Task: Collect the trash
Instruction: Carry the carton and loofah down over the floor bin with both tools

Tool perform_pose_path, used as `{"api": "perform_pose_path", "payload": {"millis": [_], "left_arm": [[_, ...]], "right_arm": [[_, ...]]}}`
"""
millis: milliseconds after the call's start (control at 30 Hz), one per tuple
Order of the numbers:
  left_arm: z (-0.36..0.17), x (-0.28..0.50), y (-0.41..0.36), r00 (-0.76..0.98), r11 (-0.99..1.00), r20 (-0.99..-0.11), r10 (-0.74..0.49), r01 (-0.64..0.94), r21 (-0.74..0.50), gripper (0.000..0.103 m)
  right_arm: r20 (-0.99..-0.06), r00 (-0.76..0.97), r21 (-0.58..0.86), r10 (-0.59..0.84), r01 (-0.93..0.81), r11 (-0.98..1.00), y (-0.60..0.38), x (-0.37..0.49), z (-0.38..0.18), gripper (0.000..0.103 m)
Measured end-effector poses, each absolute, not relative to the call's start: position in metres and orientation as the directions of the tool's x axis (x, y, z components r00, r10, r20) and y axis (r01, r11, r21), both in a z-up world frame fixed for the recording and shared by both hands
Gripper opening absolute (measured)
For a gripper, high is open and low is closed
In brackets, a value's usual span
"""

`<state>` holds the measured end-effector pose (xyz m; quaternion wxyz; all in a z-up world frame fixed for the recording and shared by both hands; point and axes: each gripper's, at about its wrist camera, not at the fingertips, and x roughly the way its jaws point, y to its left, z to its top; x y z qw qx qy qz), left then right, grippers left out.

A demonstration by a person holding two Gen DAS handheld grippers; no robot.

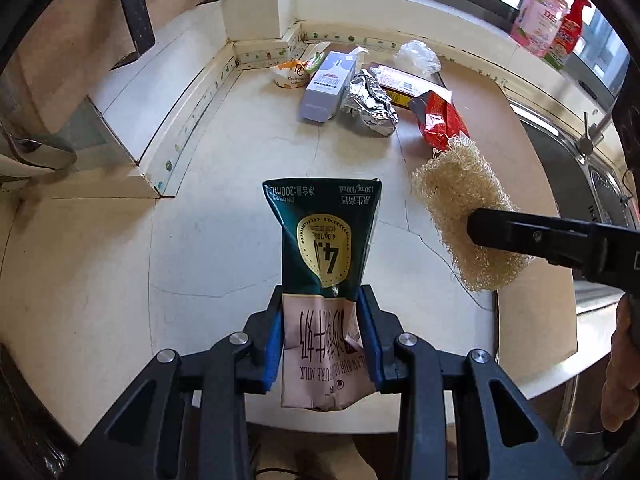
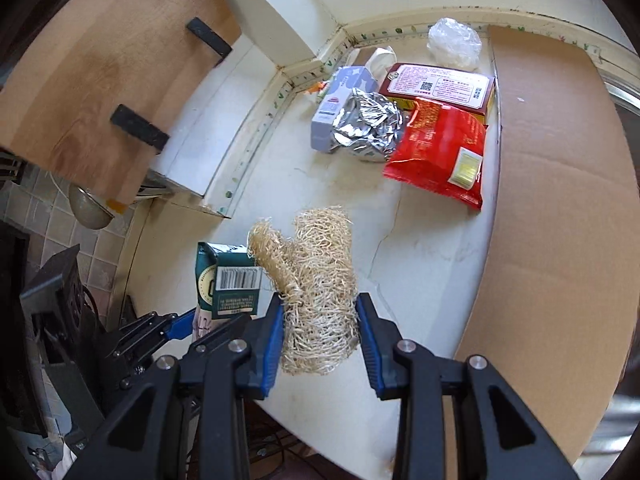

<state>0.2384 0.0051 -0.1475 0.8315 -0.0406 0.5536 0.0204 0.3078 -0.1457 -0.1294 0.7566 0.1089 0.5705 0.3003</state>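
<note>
My left gripper [image 1: 320,300] is shut on a crumpled green and pink milk carton [image 1: 324,240], held above the white counter [image 1: 224,240]. The blue pads press its pink lower part. My right gripper [image 2: 320,308] is shut on a straw-coloured loofah scrubber [image 2: 316,264], also lifted off the counter. In the left wrist view the loofah [image 1: 452,200] hangs to the right of the carton, with one black finger [image 1: 520,236] of the right gripper across it. In the right wrist view the carton [image 2: 228,276] and the left gripper [image 2: 176,326] sit at lower left.
More trash lies at the counter's back: a lavender box [image 2: 340,108], a crumpled foil bag [image 2: 366,126], a red snack bag [image 2: 440,152], a dark red box [image 2: 440,88], a clear plastic wad [image 2: 454,42] and a paper cake cup [image 1: 292,74]. A cardboard sheet [image 2: 552,160] borders a steel sink [image 1: 580,168].
</note>
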Motion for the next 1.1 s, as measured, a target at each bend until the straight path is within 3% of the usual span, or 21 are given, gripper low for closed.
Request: {"api": "perform_pose_path", "payload": {"millis": [500,1100], "left_arm": [[-0.112,0.12,0.027,0.477,0.991,-0.869,-0.13,0.072,-0.109,0.032],[-0.164,0.015,0.023,0.397,0.975,-0.891,-0.221,0.08,-0.206,0.032]], "right_arm": [[-0.796,0.328,0.452,0.51,-0.24,0.859,-0.127,0.146,-0.097,0.035],[-0.861,0.307,0.388,0.405,-0.117,0.914,-0.137,0.006,-0.133,0.035]]}}
